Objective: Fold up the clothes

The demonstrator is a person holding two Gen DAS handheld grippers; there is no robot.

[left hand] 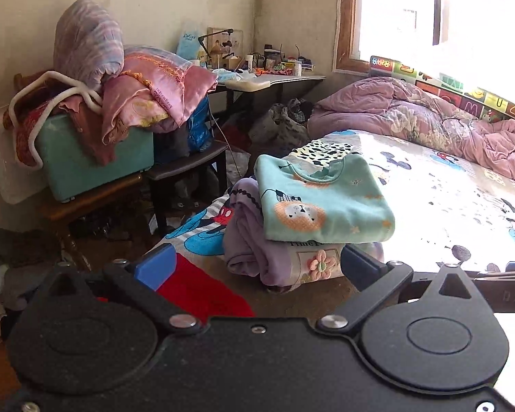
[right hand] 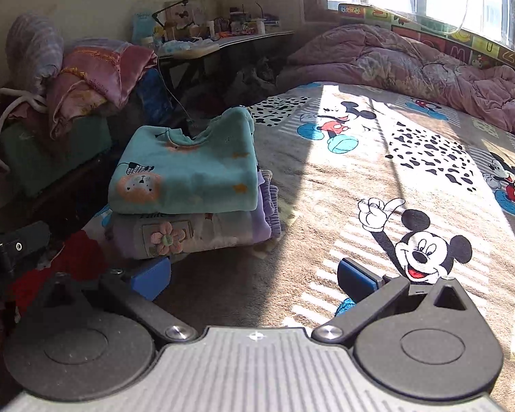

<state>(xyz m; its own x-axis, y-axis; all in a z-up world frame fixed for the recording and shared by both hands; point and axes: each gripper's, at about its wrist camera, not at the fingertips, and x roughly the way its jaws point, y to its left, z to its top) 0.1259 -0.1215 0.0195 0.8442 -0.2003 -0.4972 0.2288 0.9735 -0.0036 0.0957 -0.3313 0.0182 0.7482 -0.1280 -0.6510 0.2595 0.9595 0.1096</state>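
Observation:
A folded teal sweater with a lion print (left hand: 321,202) (right hand: 185,171) lies on top of a folded lilac garment with a knitted flower (left hand: 285,261) (right hand: 195,233), stacked at the corner of the bed. My left gripper (left hand: 257,267) stands open in front of the stack, nothing between its blue pads. Below its left finger shows a red garment (left hand: 202,292) (right hand: 75,257). My right gripper (right hand: 254,278) is open too, over the cartoon-mouse bedsheet (right hand: 377,158), to the right of the stack. The other gripper's black body (right hand: 13,250) shows at the far left of the right wrist view.
A crumpled pink-purple quilt (left hand: 429,116) (right hand: 412,61) lies along the window side of the bed. Left of the bed stand a chair with a teal box (left hand: 92,158), piled bedding (left hand: 137,96) and a cluttered desk (left hand: 271,75). Loose things cover the floor between them.

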